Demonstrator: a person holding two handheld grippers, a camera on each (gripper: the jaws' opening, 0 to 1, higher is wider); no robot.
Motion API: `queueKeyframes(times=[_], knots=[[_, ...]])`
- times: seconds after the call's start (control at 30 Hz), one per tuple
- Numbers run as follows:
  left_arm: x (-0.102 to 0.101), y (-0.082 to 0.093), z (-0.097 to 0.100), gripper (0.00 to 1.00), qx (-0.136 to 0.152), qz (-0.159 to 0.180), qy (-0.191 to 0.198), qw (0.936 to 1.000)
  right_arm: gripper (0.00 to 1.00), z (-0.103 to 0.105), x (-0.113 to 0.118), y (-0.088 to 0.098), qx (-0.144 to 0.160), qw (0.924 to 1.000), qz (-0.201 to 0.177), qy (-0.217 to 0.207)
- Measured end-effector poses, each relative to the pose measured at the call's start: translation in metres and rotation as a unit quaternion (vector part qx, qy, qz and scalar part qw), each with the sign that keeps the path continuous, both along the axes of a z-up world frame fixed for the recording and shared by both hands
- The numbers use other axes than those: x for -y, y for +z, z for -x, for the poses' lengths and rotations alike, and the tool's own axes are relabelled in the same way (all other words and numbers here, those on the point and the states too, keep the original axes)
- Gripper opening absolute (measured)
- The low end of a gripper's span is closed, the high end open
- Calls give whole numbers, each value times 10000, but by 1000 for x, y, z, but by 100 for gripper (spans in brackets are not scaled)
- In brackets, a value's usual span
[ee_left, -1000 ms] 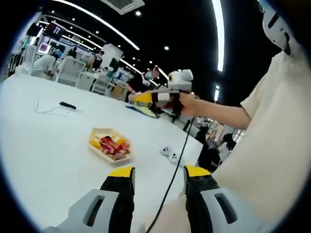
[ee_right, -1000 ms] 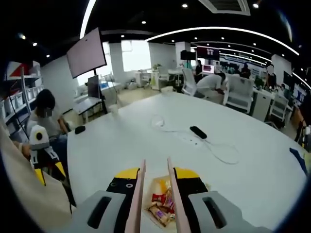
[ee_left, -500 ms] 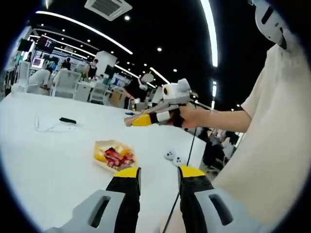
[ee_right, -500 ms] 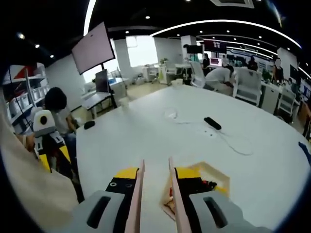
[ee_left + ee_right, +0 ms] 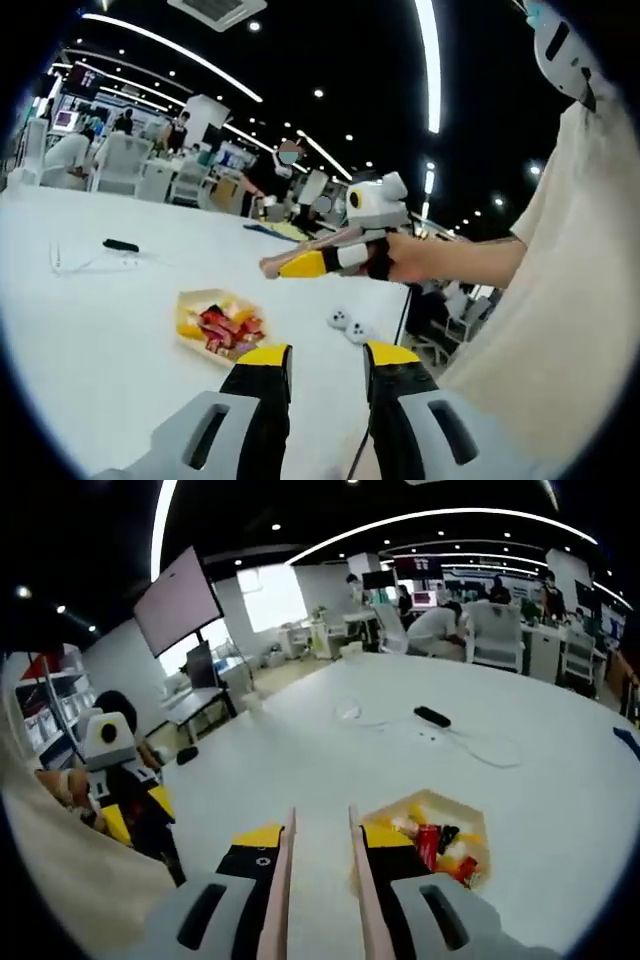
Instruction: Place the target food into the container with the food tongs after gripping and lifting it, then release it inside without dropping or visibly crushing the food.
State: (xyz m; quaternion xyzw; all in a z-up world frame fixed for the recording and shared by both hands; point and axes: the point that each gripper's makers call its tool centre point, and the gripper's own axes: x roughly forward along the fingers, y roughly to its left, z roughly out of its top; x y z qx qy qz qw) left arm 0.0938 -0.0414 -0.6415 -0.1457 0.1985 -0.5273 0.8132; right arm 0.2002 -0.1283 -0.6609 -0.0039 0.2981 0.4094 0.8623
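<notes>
A shallow paper tray [image 5: 190, 303] of red and yellow wrapped food pieces [image 5: 222, 325] lies on the white table [image 5: 90, 330]. My left gripper [image 5: 326, 358] rises at the bottom of the left gripper view, open and with nothing in it, short of the tray. A hand holds my right gripper [image 5: 300, 265] in the air above and right of the tray. In the right gripper view the right gripper [image 5: 322, 835] is shut on the beige food tongs [image 5: 284, 880], whose blades stand slightly apart with nothing between them. The tray [image 5: 432, 802] lies to the right of them.
A black remote [image 5: 432, 717] and a white cable [image 5: 480, 748] lie farther out on the table. A small white two-part object [image 5: 347, 322] sits near the table edge. A black cord [image 5: 400, 305] hangs from the right gripper. Chairs, desks and people fill the room behind.
In the right gripper view the tray has gone from between the tong blades to their right as the view swung. In the left gripper view the right gripper sits a little lower, nearer the tray.
</notes>
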Motion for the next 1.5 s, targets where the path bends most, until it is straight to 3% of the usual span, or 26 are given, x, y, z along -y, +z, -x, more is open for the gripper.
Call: queueKeyframes(times=[0.37, 0.67, 0.7, 0.73, 0.93, 1.07, 1.17, 1.5], knots=[[26, 4, -4, 27, -50, 119, -434, 9990, 28, 27, 2, 4, -136, 9992, -329, 159], [27, 4, -2, 27, 28, 43, -606, 9981, 28, 46, -8, 8, -135, 9977, -526, 413], [27, 4, -2, 27, 28, 38, -610, 9981, 28, 47, -8, 10, -68, 9976, -526, 437], [27, 4, -2, 27, 22, 43, -614, 9981, 28, 46, -10, 18, 229, 9967, -540, 558], [28, 10, -1, 28, 3, 205, -629, 9978, 28, 58, -15, 42, 407, 9918, -883, 834], [25, 14, -2, 28, 21, 210, -609, 9979, 28, 66, -21, 44, 375, 9890, -1008, 1013], [21, 17, -4, 34, 101, 225, -467, 9986, 28, 72, -28, 40, 294, 9880, -967, 1165], [16, 20, -2, 34, 170, 273, -336, 9989, 29, 76, -46, 41, 263, 9839, -972, 1479]])
